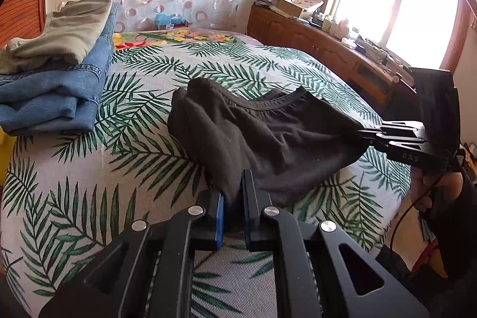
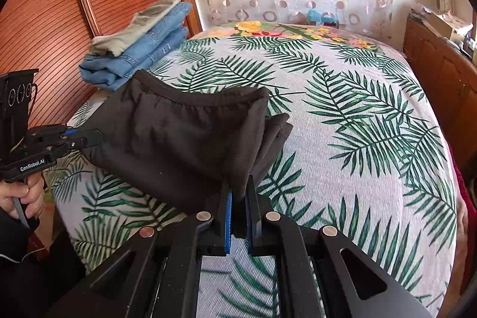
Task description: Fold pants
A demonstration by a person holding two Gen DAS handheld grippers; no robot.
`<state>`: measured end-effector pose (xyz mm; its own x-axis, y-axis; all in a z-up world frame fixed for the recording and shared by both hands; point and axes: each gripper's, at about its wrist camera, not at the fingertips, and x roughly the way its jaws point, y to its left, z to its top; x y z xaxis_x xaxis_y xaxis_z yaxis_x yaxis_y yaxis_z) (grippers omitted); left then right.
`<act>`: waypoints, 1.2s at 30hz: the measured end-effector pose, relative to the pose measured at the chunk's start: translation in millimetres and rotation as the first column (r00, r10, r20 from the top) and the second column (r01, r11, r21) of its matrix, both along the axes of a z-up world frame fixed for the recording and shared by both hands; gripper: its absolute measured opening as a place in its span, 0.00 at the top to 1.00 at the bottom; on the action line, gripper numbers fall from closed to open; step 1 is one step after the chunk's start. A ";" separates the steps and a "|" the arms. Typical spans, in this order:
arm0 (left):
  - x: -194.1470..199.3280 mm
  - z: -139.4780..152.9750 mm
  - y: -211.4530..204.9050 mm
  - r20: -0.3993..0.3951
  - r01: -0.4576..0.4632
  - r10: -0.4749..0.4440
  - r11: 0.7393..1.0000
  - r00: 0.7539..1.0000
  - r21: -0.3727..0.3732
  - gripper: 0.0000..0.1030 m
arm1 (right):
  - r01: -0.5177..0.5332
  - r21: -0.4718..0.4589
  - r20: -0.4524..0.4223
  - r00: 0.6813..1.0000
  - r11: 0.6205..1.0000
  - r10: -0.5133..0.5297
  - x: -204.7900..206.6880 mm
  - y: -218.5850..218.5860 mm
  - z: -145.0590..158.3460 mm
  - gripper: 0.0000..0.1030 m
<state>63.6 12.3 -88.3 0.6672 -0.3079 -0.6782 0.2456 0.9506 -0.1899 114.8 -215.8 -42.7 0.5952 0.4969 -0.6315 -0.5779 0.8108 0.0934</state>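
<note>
With our left gripper (image 1: 234, 192) and right gripper (image 2: 238, 192) each pinching an edge, the black pants (image 1: 268, 133) sag between them over the bed (image 1: 134, 169), soft, light, best held near corners.

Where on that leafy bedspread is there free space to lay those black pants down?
The bedspread is bare to the right of the black pants, out to the wooden cabinet, and toward the floral end. The left corner by the headboard is crowded with folded jeans and a khaki garment.
</note>
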 end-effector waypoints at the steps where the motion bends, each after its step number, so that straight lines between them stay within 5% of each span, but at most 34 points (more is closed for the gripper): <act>1: -2.9 0.6 -1.3 0.001 0.005 -0.005 1.000 1.000 0.004 0.90 | -0.003 0.002 0.001 1.000 1.000 0.003 -3.3 -2.1 0.2 0.94; 15: -40.8 -5.9 -3.3 -0.043 0.025 -0.025 1.000 0.999 0.012 0.89 | -0.015 0.019 -0.018 1.000 1.000 0.015 -61.4 -20.5 3.2 0.94; 19: -35.6 -10.5 -0.2 -0.065 0.010 -0.009 1.000 0.998 0.014 0.76 | -0.007 -0.008 -0.010 1.000 1.000 0.007 -67.1 -19.5 0.2 0.94; 21: -34.6 -9.0 1.3 -0.058 0.003 -0.002 1.000 0.998 0.014 0.59 | -0.010 -0.009 0.003 1.000 1.000 0.010 -70.3 -21.4 2.4 0.94; 23: -32.6 -6.0 3.6 -0.045 -0.006 0.006 1.000 0.999 0.001 0.52 | -0.005 -0.003 0.008 1.000 1.000 0.005 -70.0 -20.2 5.4 0.92; 26: -28.0 -3.5 5.1 -0.037 -0.016 0.016 1.000 0.999 -0.003 0.23 | 0.003 -0.006 0.027 1.000 1.000 -0.003 -69.8 -21.1 11.2 0.89; 36: 3.1 -1.2 7.3 -0.014 -0.051 0.051 0.999 0.999 0.011 0.23 | 0.044 -0.023 0.044 0.998 0.999 -0.043 -42.2 -12.9 21.2 0.69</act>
<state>66.6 19.6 -89.5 0.6721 -0.2666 -0.6908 0.1943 0.9637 -0.1830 72.5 -228.6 -21.5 0.6432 0.4552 -0.6157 -0.5452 0.8369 0.0492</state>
